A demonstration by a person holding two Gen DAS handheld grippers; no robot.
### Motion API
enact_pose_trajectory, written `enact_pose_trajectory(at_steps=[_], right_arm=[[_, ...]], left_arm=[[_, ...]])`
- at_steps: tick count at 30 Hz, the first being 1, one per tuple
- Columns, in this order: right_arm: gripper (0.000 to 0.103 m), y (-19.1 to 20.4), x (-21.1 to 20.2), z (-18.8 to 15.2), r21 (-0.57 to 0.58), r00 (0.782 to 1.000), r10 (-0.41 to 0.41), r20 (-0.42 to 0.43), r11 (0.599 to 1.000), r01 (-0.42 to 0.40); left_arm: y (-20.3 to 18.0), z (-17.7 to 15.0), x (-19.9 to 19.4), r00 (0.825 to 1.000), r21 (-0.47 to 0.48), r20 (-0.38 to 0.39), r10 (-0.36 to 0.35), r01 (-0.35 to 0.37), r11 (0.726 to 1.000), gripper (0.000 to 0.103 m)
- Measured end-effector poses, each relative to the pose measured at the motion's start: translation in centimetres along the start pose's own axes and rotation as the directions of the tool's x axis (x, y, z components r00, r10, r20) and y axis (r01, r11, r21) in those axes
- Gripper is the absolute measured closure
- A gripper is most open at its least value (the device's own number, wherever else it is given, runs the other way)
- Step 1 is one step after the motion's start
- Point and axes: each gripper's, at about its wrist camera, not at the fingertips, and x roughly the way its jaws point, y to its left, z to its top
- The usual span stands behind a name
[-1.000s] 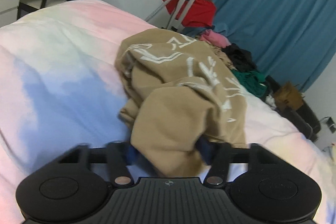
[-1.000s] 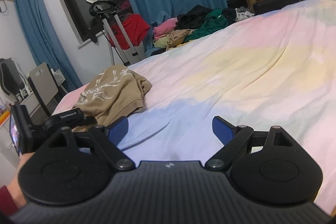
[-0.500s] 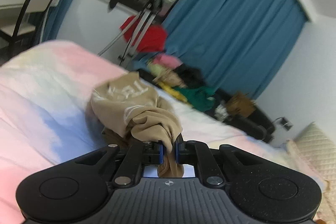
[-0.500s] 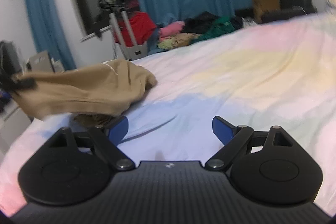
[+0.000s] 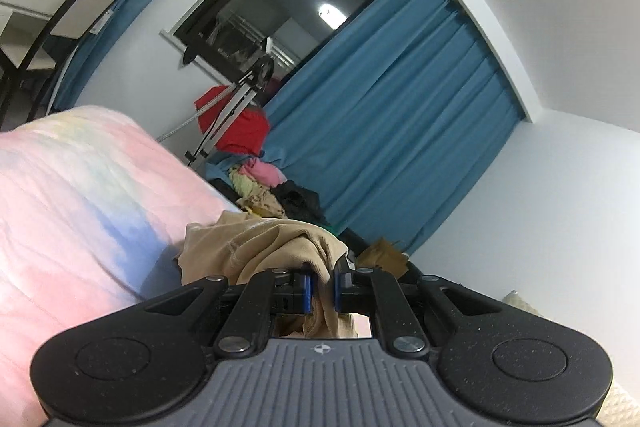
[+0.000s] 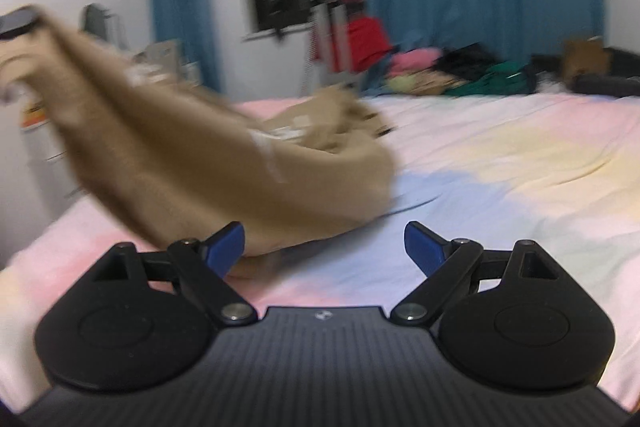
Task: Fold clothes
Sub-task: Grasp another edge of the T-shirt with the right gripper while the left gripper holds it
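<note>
The left gripper [image 5: 321, 287] has its blue-padded jaws pressed together on a bunched fold of the tan shirt [image 5: 256, 247], with cloth squeezed between the pads and a little hanging below them. In the right wrist view the tan shirt [image 6: 224, 163] is stretched out long, its axis running from the upper left, where the raised end is held, down and to the right to a heap that lies on the pastel bedspread [image 6: 500, 163]. That view is blurred, so finer folds cannot be told, though a pale printed mark shows near the middle of the cloth. The right gripper [image 6: 324, 247] stands with its jaws wide apart and nothing between them, just in front of the shirt's low end, above the bed. Beyond the bed lie a pile of clothes [image 6: 452, 75], a red garment [image 5: 240, 129] on a metal stand, and blue curtains [image 5: 384, 131] beside a dark window [image 5: 288, 3]
</note>
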Motion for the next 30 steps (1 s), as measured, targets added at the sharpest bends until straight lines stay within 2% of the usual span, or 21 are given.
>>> enact_pose_trajectory(at_steps=[4, 9, 14, 19, 21, 23, 25, 27, 28, 30], right_arm=[[0.015, 2.7, 1.4, -0.6, -0.065, 0.993, 0.099, -0.07, 0.993, -0.103], [0.015, 4.7, 5.2, -1.1, -0.041, 0.98, 0.146, -0.134, 0.987, -0.152], [0.015, 3.7, 8.1, -1.8, 0.066, 0.979, 0.128, -0.16, 0.991, -0.119], [0.015, 0.7, 7.1, -1.2, 0.289, 0.978, 0.18, -0.109, 0.947, -0.142], [0.015, 0.0, 6.7, -1.0, 0.319, 0.983, 0.157, -0.095, 0.94, -0.119], [0.015, -0.3, 6.3, -1.0, 0.315, 0.992, 0.103, -0.07, 0.946, -0.076], [0.014, -1.1, 6.4, -0.8, 0.32, 0.995, 0.085, -0.05, 0.945, -0.065], [0.019, -1.2, 7.3, -0.7, 0.307, 0.993, 0.074, -0.09, 0.951, -0.043], [0.025, -0.9, 7.7, -0.8, 0.286, 0.99, 0.07, -0.122, 0.958, -0.032], [0.029, -0.1, 8.6, -1.2, 0.224, 0.979, 0.054, -0.198, 0.974, -0.008]], left_arm=[[3.2, -0.6, 0.3, 0.998, -0.061, -0.029, 0.056, -0.058, 0.996, 0.093], [6.4, -0.8, 0.4, 0.993, -0.096, -0.047, 0.111, -0.115, 0.989, 0.092], [7.7, 0.0, 0.6, 0.989, -0.058, -0.018, 0.145, -0.146, 0.988, 0.092], [8.5, 0.9, 1.4, 0.986, -0.076, -0.016, 0.168, -0.169, 0.983, 0.092], [8.4, 0.9, 1.2, 0.984, -0.078, -0.022, 0.174, -0.175, 0.981, 0.092], [8.3, 0.8, 1.1, 0.984, -0.078, -0.029, 0.176, -0.178, 0.981, 0.092], [8.1, 0.7, 1.1, 0.985, -0.079, -0.029, 0.167, -0.169, 0.982, 0.092], [7.8, 0.5, 1.0, 0.989, -0.081, -0.02, 0.147, -0.149, 0.986, 0.092], [7.7, 0.4, 1.0, 0.991, -0.08, -0.015, 0.134, -0.135, 0.988, 0.092], [7.4, 0.3, 0.9, 0.993, -0.073, 0.008, 0.119, -0.118, 0.99, 0.092]])
